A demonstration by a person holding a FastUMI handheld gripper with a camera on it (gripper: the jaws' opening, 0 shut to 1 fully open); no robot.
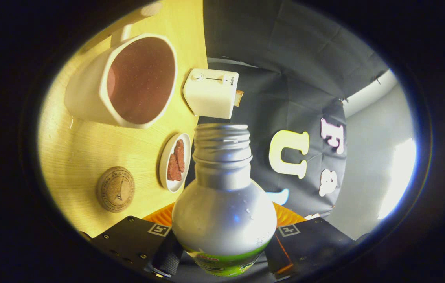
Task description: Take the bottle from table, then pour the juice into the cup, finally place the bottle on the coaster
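Gripping the uncapped bottle (224, 204), gripper (222, 251) fingers pressed on both sides, view rolled toward the cup (126, 80). Bottle mouth sits apart from the cup rim; coaster (115, 189) lies near the cup. Risk: juice spilling on the table (85, 153) if tipped short.

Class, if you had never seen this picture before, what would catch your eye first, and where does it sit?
First the silver bottle, uncapped, clamped between the fingers of the gripper. Beyond it, on the wooden table, stands the large white cup, with a cork coaster nearer the fingers. Between them sits a small plate of reddish pieces.
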